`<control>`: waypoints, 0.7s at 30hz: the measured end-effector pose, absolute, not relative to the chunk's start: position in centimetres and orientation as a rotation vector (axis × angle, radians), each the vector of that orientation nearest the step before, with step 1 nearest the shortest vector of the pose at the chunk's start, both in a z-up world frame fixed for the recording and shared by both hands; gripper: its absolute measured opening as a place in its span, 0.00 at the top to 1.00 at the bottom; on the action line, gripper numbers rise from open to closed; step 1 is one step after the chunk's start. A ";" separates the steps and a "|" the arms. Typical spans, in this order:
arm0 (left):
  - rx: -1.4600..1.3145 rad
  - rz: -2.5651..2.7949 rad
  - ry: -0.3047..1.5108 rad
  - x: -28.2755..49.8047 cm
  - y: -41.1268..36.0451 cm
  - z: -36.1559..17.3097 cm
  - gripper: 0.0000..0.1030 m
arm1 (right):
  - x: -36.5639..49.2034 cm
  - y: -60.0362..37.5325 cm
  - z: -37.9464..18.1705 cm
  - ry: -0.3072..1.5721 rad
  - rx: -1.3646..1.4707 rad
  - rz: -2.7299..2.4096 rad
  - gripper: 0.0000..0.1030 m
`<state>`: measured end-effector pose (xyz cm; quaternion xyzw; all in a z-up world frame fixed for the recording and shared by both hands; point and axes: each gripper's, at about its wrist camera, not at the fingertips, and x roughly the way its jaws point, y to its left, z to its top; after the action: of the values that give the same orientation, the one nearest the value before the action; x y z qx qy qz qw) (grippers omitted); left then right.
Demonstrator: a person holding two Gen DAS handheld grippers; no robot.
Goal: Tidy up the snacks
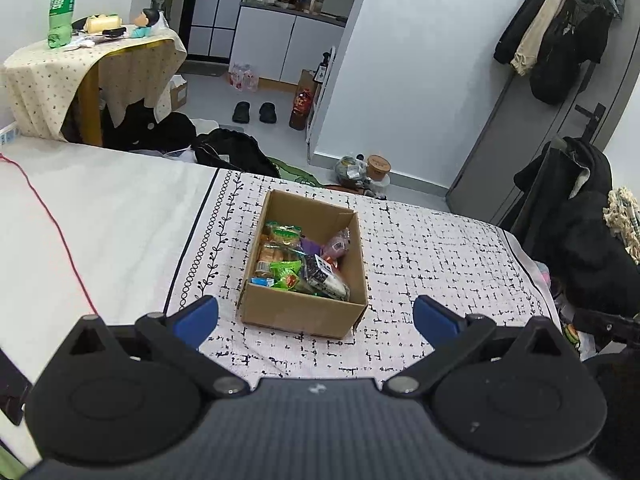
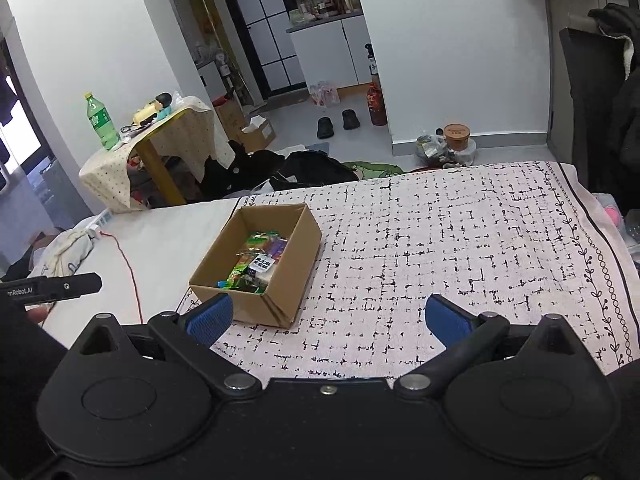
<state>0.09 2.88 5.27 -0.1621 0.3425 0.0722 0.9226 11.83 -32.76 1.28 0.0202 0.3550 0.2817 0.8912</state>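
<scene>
left hand-held gripper [image 1: 316, 320] released | right hand-held gripper [image 2: 328, 318] released | snacks [image 1: 304, 262] in box [image 1: 300, 314] | coats [image 1: 560, 32] only left view

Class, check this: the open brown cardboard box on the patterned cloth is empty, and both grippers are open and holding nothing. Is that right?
Not quite. The open brown cardboard box is not empty: the left wrist view shows colourful snack packets inside it. The rest stands: the left gripper and right gripper are open and hold nothing.

Left wrist view: looking forward and down between blue fingers [image 1: 198, 318], cardboard box [image 1: 304, 314] dead ahead, near. Right wrist view: similar downward tilt, same cardboard box [image 2: 256, 280] ahead-left of its fingers. Shared: box, patterned cloth [image 1: 420, 280], background room.
</scene>
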 end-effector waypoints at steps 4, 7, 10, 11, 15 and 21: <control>-0.323 0.137 0.707 -0.3 2.5 5.5 0.00 | 11.7 -32.9 1.2 0.740 0.029 0.580 0.00; -0.327 0.127 0.715 -0.1 2.2 5.5 0.00 | 11.5 -33.2 1.1 0.738 0.031 0.586 0.00; -0.302 0.122 0.722 0.0 1.5 5.6 0.00 | 11.4 -33.2 1.2 0.734 0.028 0.598 0.00; -0.293 0.124 0.723 0.1 1.3 5.7 0.00 | 11.4 -33.1 1.2 0.733 0.026 0.601 0.00; -0.298 0.124 0.725 0.1 1.0 5.6 0.00 | 11.6 -33.0 1.2 0.737 0.026 0.608 0.00; -0.303 0.120 0.723 0.4 0.6 5.5 0.00 | 11.8 -32.8 1.1 0.743 0.022 0.614 0.00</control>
<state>0.41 0.59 5.52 -0.1475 0.3523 0.0586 0.9223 11.82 -32.80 1.06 0.0107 0.3574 0.2951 0.8861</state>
